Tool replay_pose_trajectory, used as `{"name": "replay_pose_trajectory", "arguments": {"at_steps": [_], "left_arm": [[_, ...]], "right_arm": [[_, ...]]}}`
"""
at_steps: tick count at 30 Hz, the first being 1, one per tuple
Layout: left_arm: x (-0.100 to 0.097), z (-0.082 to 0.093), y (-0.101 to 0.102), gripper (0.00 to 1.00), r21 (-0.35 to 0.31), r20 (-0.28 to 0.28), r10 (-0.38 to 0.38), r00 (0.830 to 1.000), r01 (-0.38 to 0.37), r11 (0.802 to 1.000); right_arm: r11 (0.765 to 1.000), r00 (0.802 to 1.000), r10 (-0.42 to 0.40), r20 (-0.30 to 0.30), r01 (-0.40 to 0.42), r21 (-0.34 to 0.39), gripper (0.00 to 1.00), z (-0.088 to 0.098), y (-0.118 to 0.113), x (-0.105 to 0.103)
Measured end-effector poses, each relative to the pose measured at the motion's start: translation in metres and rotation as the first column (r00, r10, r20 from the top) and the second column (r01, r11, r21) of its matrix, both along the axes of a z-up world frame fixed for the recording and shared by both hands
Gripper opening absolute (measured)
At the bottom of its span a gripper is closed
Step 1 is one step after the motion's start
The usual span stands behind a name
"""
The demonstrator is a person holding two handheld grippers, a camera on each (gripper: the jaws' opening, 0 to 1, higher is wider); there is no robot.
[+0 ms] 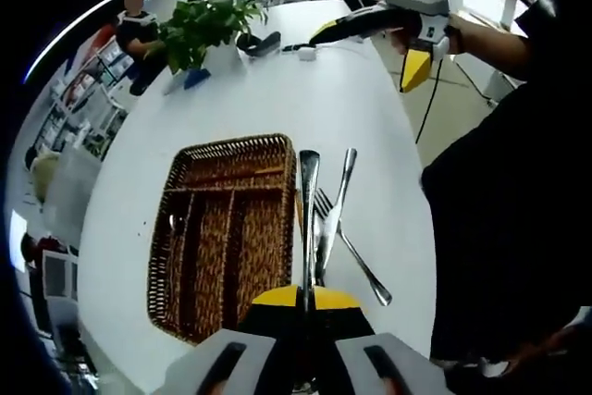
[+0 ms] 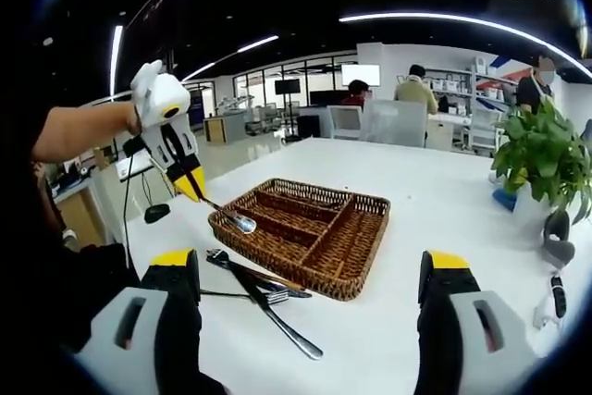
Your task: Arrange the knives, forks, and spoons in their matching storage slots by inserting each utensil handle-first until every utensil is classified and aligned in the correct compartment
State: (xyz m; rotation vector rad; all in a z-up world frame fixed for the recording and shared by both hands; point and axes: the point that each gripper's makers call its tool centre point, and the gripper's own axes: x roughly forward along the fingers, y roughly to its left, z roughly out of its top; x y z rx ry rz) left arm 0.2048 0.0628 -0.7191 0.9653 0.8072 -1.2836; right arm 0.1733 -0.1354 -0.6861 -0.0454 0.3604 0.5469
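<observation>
White table (image 2: 444, 219): the left gripper (image 1: 309, 298) pinches a spoon (image 1: 308, 219) beside the wicker tray (image 2: 347, 270); the right gripper (image 2: 310, 270) spread wide.

Open office, seemingly glass-walled; strip lights (image 2: 444, 18).

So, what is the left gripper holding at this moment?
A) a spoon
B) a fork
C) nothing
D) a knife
A: in the right gripper view the left gripper is shut on a spoon, whose bowl hangs at the near rim of the wicker tray.
</observation>
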Motion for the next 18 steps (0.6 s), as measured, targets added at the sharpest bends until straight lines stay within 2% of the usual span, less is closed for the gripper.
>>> {"name": "replay_pose_trajectory", "arguments": {"at_steps": [2,18], "left_arm": [[0.004,0.001,0.0,0.0,0.003,0.025,-0.043,0.999,0.043,0.999],[0.039,0.005,-0.002,0.0,0.008,0.048,-0.052,0.997,0.052,0.999]], "right_arm": [[1.0,1.0,0.0,0.0,0.0,0.001,0.99,0.0,0.0,0.0],[0.999,1.0,-0.013,-0.011,0.013,0.034,0.99,0.001,-0.003,0.006]]}}
